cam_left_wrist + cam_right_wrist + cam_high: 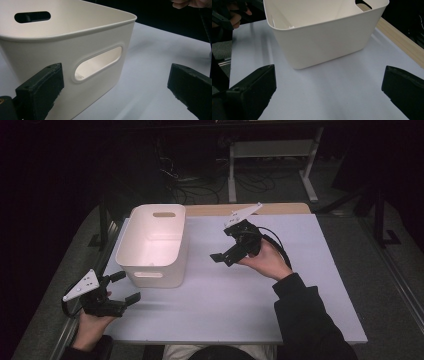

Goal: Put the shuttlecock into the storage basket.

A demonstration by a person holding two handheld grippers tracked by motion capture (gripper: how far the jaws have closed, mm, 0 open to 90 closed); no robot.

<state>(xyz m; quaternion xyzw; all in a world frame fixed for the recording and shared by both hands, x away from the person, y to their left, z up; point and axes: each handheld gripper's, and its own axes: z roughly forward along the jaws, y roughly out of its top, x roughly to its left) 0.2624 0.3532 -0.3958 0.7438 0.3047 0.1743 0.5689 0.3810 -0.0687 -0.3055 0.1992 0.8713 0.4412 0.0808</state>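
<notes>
A white plastic bin (155,245) with oval handle slots stands on the left part of the table. My left gripper (126,286) is held just in front of the bin's near left corner, open, with nothing between its jaws. In the left gripper view (113,87) the jaws frame the bin's (62,45) near wall and its handle slot. My right gripper (224,245) hovers to the right of the bin, open and pointing at it. In the right gripper view (327,90) the bin (324,37) stands a short way ahead, apart from the jaws.
A pale mat (250,295) covers the table, with a wooden strip (280,209) along its far edge. Desk legs (232,175) and cables lie on the dark floor beyond. The other hand (234,15) shows at the top left of the right gripper view.
</notes>
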